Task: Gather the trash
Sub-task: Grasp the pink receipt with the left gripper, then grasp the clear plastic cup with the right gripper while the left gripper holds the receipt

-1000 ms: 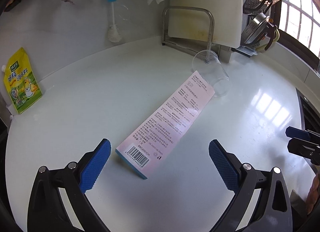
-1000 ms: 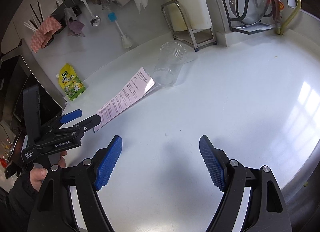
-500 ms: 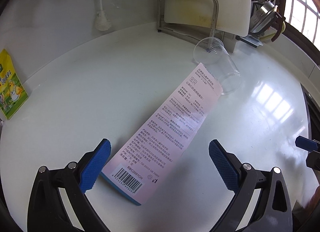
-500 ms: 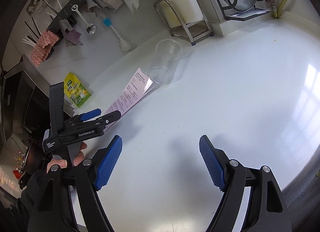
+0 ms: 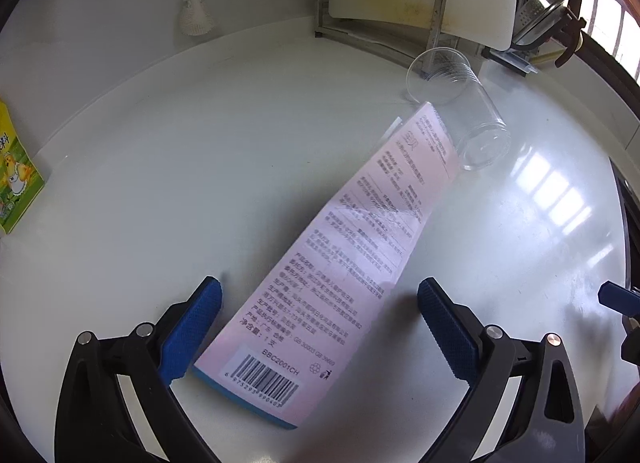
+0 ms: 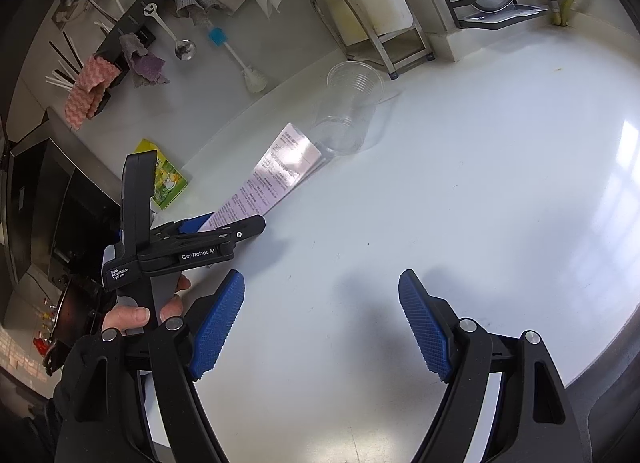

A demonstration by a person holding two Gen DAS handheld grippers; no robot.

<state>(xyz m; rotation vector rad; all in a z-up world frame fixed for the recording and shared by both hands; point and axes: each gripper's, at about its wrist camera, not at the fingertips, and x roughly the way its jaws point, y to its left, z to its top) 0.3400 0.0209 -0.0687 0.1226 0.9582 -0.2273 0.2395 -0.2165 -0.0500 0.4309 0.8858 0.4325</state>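
A long pink box (image 5: 340, 263) lies flat on the white counter (image 5: 160, 183), its far end just beside a clear plastic cup (image 5: 460, 107) lying on its side. The left gripper (image 5: 319, 327) straddles the box's near end, jaws wide and pads apart from it. The right gripper (image 6: 321, 323) hangs over bare counter, wide open and empty.

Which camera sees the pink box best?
The left wrist view. There the pink box lies close between the open left gripper, with its barcode and print readable. In the right wrist view it looks smaller and slanted, its near end hidden behind the left gripper, its far end by the cup.
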